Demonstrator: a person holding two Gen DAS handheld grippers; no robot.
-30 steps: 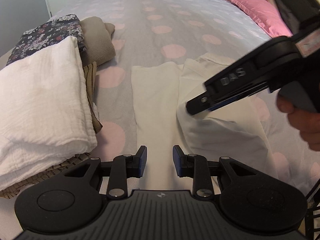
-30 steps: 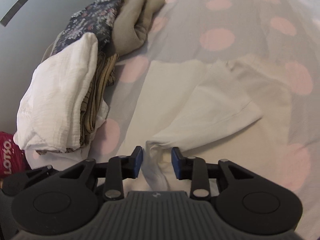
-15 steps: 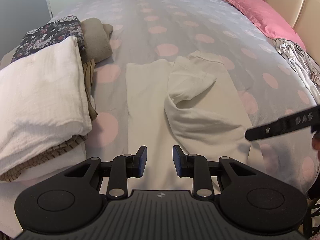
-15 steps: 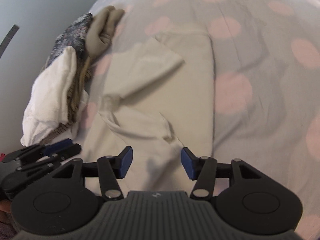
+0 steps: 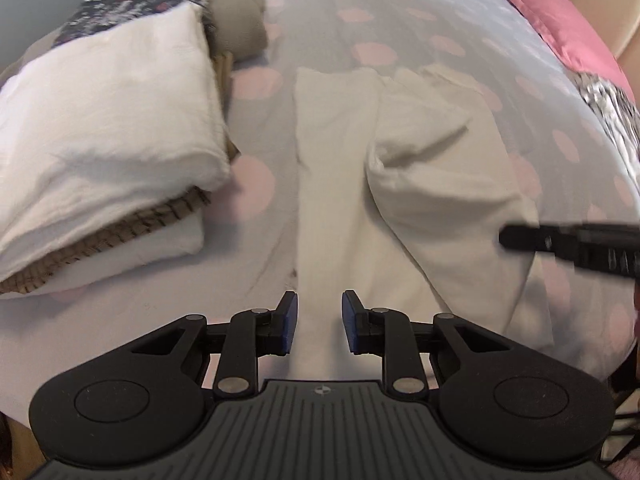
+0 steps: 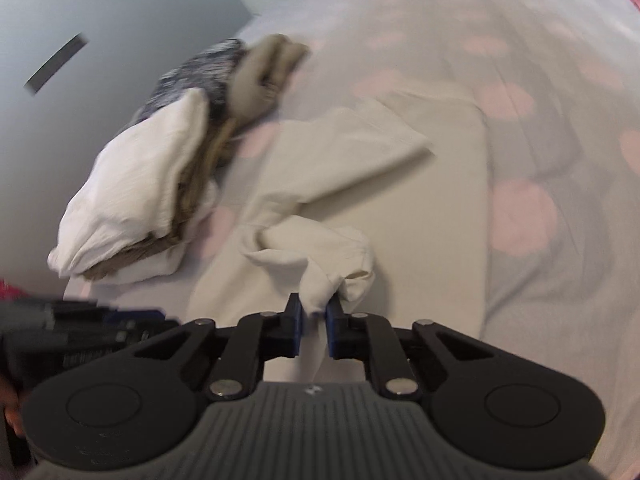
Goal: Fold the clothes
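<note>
The cream garment [image 5: 400, 184] lies partly folded on the spotted bedspread [image 5: 400, 20], near the bed's front edge. The right gripper [image 6: 314, 312] has just been closing and now pinches a bunched fold of the garment between its pads. The left gripper [image 5: 318, 320] hovers over the garment's near left portion, jaws parted with nothing between them.

Procedure: carry the pinched fold low and steadily across the garment so the cloth lays flat without dragging the layers beneath. Use the left gripper to pin the near edge if the body starts to shift. Release only once the fold lines up with the opposite side.

Clearance: the stack of folded clothes [image 5: 108, 132] sits just to the left; keep the swing clear of it. The far and right bedspread offer open room. The pink pillow [image 5: 560, 20] is well apart.
</note>
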